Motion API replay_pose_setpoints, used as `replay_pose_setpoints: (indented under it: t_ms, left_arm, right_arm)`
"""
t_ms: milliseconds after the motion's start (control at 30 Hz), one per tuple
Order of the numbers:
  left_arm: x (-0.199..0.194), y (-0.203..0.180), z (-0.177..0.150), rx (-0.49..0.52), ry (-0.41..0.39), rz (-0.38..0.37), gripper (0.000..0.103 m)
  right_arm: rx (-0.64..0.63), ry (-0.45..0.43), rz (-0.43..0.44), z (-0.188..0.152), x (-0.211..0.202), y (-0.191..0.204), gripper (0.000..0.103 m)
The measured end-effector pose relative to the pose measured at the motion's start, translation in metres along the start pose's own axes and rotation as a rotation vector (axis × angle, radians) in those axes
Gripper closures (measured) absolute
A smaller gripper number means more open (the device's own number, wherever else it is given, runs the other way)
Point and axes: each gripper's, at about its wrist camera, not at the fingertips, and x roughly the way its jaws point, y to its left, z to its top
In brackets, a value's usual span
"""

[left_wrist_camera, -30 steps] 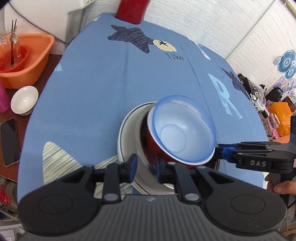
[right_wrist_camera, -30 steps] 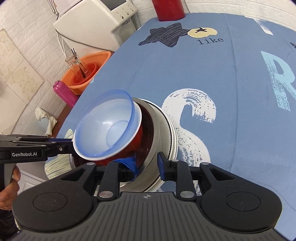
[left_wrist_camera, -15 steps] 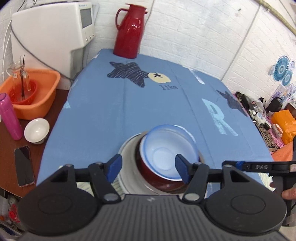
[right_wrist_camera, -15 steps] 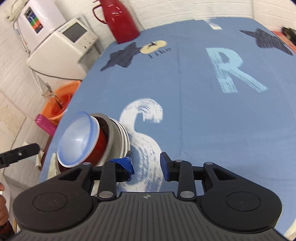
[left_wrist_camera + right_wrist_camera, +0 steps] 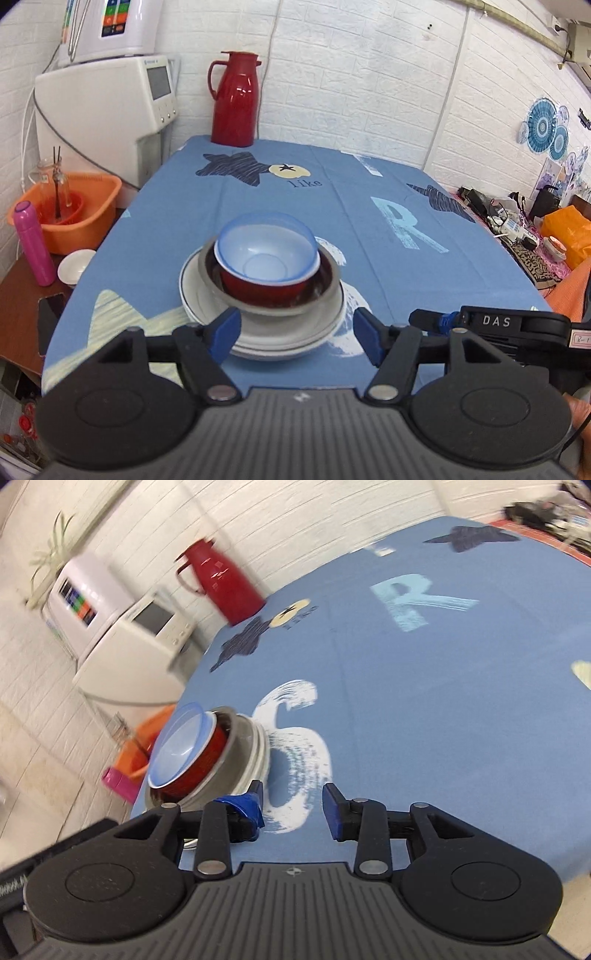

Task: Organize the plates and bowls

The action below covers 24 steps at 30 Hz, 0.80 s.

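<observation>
Near the table's (image 5: 369,229) left edge, the left wrist view shows the blue bowl (image 5: 266,254) nested in the red bowl (image 5: 258,288), atop grey bowl (image 5: 328,288) and white plates (image 5: 199,302); left gripper (image 5: 297,334) gapes wide, empty. Right wrist view: right gripper (image 5: 291,806) hangs beside the stack (image 5: 207,753), jaws apart, holding nothing.

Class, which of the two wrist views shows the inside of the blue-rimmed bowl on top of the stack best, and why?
The left wrist view: it looks down into the blue-rimmed bowl, sharp and near centre, showing its pale interior and round base. The right wrist view shows the same bowl tilted, motion-blurred and off to the left, its interior seen only obliquely.
</observation>
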Motion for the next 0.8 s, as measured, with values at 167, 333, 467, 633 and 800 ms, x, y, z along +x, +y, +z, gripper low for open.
replay_pose_setpoints:
  t_ms: [167,333,467,633,800]
  left_arm:
    - [-0.012,-0.024,-0.036,0.064,-0.051,0.048,0.036]
    - [-0.027,-0.042,-0.068,0.138,-0.085,0.075,0.036]
    - [-0.040,-0.049,-0.091,0.159,-0.098,0.078,0.036]
    - [-0.040,-0.055,-0.102,0.179,-0.097,0.100,0.036]
    - [-0.033,-0.053,-0.101,0.161,-0.057,0.076,0.036]
  right_arm:
    - [0.032,0.001,-0.087,-0.025,-0.016,-0.011,0.082]
    - [-0.023,-0.038,-0.186,-0.048,-0.036,-0.009,0.082]
    - [-0.066,-0.045,-0.243,-0.071,-0.046,-0.005,0.082]
    - [-0.118,-0.036,-0.270,-0.088,-0.045,-0.002,0.082]
    - [-0.104,-0.048,-0.257,-0.090,-0.048,-0.003,0.081]
